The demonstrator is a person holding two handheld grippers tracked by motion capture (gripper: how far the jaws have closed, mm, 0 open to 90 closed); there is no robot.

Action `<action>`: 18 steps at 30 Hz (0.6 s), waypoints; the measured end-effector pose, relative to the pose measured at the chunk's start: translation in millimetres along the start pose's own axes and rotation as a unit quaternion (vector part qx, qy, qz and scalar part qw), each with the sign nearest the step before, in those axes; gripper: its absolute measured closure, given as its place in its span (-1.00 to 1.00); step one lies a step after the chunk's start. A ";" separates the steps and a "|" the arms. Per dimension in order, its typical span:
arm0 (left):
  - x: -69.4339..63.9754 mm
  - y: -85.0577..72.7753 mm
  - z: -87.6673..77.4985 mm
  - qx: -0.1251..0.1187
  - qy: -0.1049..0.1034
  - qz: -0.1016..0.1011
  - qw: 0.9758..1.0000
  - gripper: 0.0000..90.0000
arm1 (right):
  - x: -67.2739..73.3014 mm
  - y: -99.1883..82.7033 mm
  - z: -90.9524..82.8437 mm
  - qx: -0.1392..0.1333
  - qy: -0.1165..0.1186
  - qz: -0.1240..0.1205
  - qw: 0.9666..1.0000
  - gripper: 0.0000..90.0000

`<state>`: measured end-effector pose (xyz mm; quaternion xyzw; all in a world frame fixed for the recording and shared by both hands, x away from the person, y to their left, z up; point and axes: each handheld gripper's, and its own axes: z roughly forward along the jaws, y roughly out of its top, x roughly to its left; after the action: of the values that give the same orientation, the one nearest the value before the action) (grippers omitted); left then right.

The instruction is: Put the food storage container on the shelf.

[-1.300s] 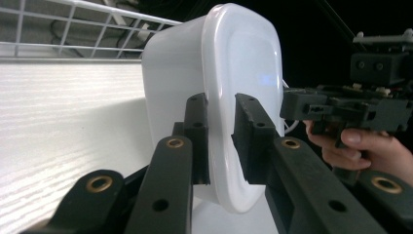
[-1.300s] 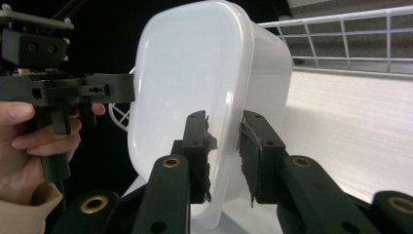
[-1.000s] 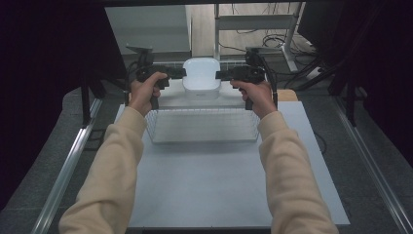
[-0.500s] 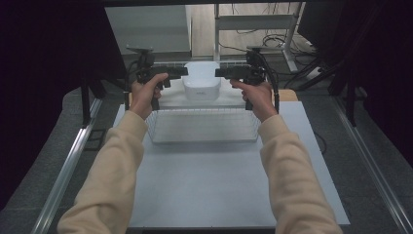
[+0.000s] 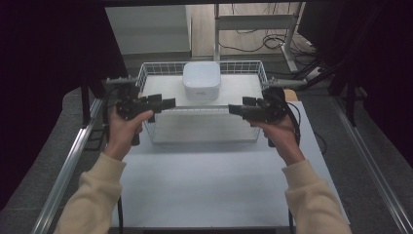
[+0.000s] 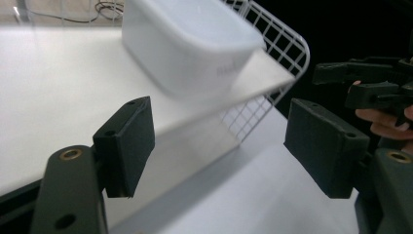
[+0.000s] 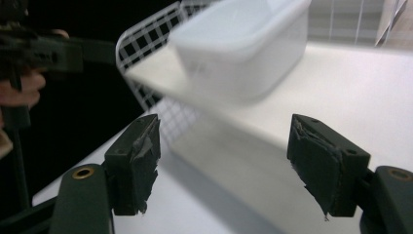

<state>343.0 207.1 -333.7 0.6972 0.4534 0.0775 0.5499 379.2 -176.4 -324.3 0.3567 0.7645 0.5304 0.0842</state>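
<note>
A white lidded container [image 5: 201, 81] sits in a wire basket [image 5: 151, 131] on the worktop. Both tongs, left [image 5: 168, 103] and right [image 5: 231, 108], gape wide (empty); approach level, from opposite sides.

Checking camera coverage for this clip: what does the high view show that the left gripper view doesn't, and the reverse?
High view alone: both forearms in cream sleeves, the whole wire basket outline, the grey table, floor cables behind. Left gripper view alone: its own open jaws close up, with their flat black pads. Shared: the white container sitting in the basket, and the right gripper, seen at the right edge in the left gripper view.
</note>
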 end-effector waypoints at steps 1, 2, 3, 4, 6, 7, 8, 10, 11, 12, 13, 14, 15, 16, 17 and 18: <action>-3.0 -19.9 -9.0 0.001 0.006 0.008 1.000 -0.42 | 4.8 -19.6 -10.2 0.003 -0.002 -0.011 1.000 -0.38; -3.0 -19.9 -9.0 0.001 0.006 0.008 1.000 -0.42 | 6.1 -26.4 -13.2 0.005 -0.002 -0.015 1.000 -0.38; -5.2 -41.4 -16.0 0.006 0.010 0.015 1.000 -0.43 | 8.7 -38.0 -17.9 0.007 -0.006 -0.022 1.000 -0.38; -5.2 -41.4 -16.0 0.006 0.010 0.015 1.000 -0.43 | 10.0 -45.0 -20.3 0.009 -0.009 -0.026 1.000 -0.38; -5.1 -61.6 -21.0 0.016 0.026 0.026 0.999 -0.43 | 12.2 -56.5 -24.2 0.011 -0.014 -0.031 0.999 -0.38; -0.8 -78.6 -26.1 0.019 0.047 0.029 0.998 -0.43 | 14.0 -75.2 -29.7 0.015 -0.019 -0.034 0.999 -0.40; 1.9 -86.1 -28.2 0.022 0.051 0.025 0.998 -0.43 | 14.2 -81.9 -31.6 0.015 -0.022 -0.033 0.999 -0.40; 6.6 -98.2 -31.6 0.027 0.056 0.021 0.998 -0.43 | 12.6 -98.1 -34.5 0.021 -0.025 -0.023 0.999 -0.40; 8.5 -105.0 -33.2 0.030 0.062 0.020 0.997 -0.43 | 11.2 -105.3 -35.4 0.024 -0.025 -0.020 0.999 -0.40; 8.5 -105.0 -33.2 0.030 0.062 0.020 0.997 -0.43 | 11.2 -105.3 -35.4 0.024 -0.025 -0.020 0.999 -0.40; 10.4 -114.5 -34.2 0.036 0.071 0.027 0.996 -0.43 | 8.2 -120.6 -37.2 0.027 -0.025 -0.010 0.999 -0.40; 11.6 -120.1 -34.9 0.037 0.074 0.030 0.996 -0.43 | 7.0 -126.0 -38.0 0.028 -0.026 -0.008 0.999 -0.39; 13.5 -125.9 -35.5 0.039 0.069 0.028 0.996 -0.43 | 5.4 -133.3 -38.5 0.028 -0.026 -0.003 0.999 -0.39; 13.5 -125.9 -35.5 0.039 0.069 0.028 0.996 -0.43 | 5.4 -133.3 -38.5 0.028 -0.026 -0.003 0.999 -0.39; 16.5 -133.3 -35.9 0.038 0.063 0.021 0.997 -0.43 | 1.6 -148.7 -38.9 0.030 -0.024 0.008 0.999 -0.39; 19.0 -138.8 -35.1 0.041 0.063 0.016 0.997 -0.43 | 1.6 -148.7 -38.9 0.030 -0.024 0.008 0.999 -0.39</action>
<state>256.8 243.0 -443.8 0.7200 0.4790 0.1114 0.4897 290.5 -231.8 -436.9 0.3778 0.7750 0.4989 0.0879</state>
